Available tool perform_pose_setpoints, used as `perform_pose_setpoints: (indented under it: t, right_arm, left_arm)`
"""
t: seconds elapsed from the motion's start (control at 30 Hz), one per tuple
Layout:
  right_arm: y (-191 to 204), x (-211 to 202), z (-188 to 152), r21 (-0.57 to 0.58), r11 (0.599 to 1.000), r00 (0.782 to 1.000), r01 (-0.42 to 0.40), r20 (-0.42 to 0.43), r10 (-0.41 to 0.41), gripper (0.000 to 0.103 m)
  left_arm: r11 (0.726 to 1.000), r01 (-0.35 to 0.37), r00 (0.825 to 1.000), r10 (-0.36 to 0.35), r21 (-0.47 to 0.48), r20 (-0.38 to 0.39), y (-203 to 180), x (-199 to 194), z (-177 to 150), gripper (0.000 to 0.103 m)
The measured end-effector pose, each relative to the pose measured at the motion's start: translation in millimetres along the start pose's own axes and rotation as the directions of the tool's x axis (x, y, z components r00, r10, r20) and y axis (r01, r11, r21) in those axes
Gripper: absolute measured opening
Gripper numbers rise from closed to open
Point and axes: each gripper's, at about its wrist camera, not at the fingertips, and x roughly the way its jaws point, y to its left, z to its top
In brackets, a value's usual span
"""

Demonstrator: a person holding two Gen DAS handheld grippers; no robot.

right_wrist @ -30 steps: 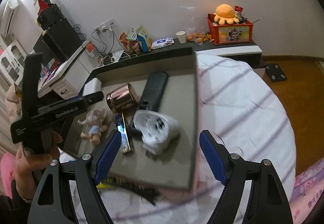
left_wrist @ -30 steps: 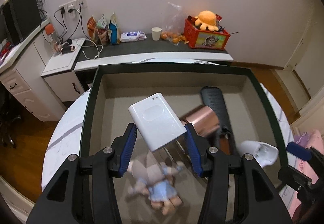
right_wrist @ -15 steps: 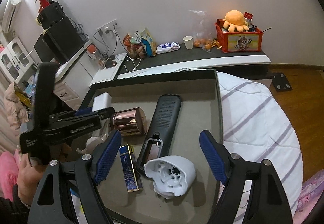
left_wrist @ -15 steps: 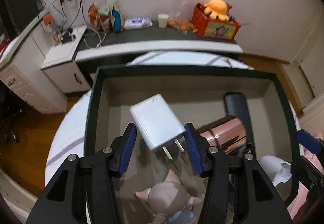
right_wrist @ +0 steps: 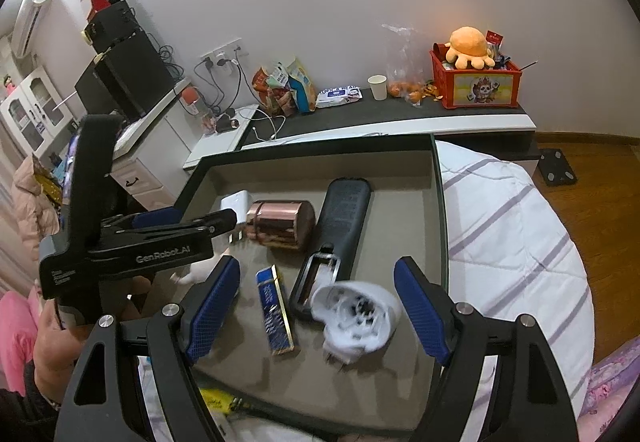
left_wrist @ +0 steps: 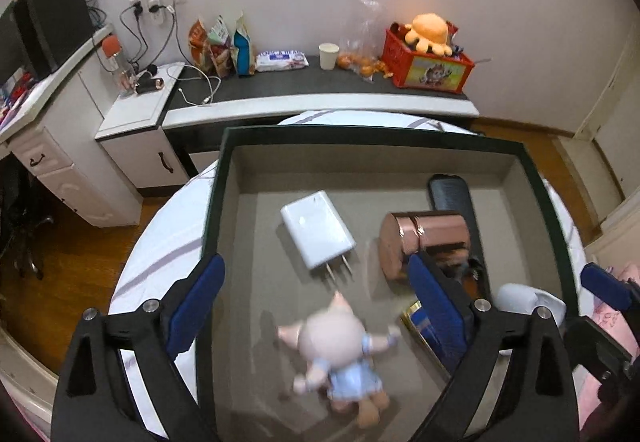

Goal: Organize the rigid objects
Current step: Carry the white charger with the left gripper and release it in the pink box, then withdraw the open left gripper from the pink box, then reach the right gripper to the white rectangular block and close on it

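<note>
My left tongs (left_wrist: 316,302) hang over the tray (left_wrist: 552,226), their jaws opening wide with nothing pressed between the blue pads. The white charger (left_wrist: 318,228) lies flat on the tray floor just ahead of them, prongs pointing back toward me, clear of both pads. Nearer, between the two fingers, lies a small doll (left_wrist: 340,358) in a blue dress, blurred. Ahead of my left tongs' right finger a copper tin (left_wrist: 424,238) rests on its side, with a black remote (left_wrist: 452,198) lying lengthwise beyond it.

My right tongs (right_wrist: 316,306) are spread wide over the near half of the tray and grip nothing. Between their fingers lie a blue and gold box (right_wrist: 276,314), whose print is too blurred to read, and a white round plastic part (right_wrist: 356,314), close to the right pad. From this side my left tongs show white lettering, "GenRobot.AI", along the black body, with smaller lines I cannot read. My hand (right_wrist: 56,350) holds their handle.
</note>
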Motion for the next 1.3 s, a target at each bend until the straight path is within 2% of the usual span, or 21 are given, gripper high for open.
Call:
perform_pose_setpoints:
  t: [0.33,0.53,0.67,0.87,0.97,1.3]
  right_arm:
    - [40,-56,-30,-0.071,0.997,0.999,-0.016,0.05,0.02,0.081]
    - [55,-80,-65,-0.081,0.996,0.998,-0.033,0.051,0.037,0.081]
    - [62,-71,-90,-0.087,0.995,0.999,-0.048,-0.003,0.048,0.081]
    - [79,-35,-123,-0.11,0.991,0.992,-0.077,-0.109,0.065,0.081]
    - [89,-17,-132,-0.13,0.988,0.987,-0.08,-0.149,0.06,0.081]
    - [99,16,-144,-0.181,0.982,0.975,-0.045,-0.22,0.004,0.081]
  left_arm:
    - [1.0,-0.007,0.996,0.01,-0.029,0.094,-1,-86,-70,0.097]
    - [0.994,-0.085,0.985,0.093,-0.065,0.148,15,-133,-129,0.102]
    - [0.987,-0.126,0.984,0.137,-0.096,0.117,31,-139,-165,0.102]
    - [0.98,-0.144,0.986,0.155,-0.14,0.065,50,-136,-204,0.102]
    - [0.973,-0.179,0.981,0.189,-0.147,0.054,57,-133,-210,0.102]
    - [0.971,-0.156,0.985,0.166,-0.182,0.039,79,-121,-216,0.102]
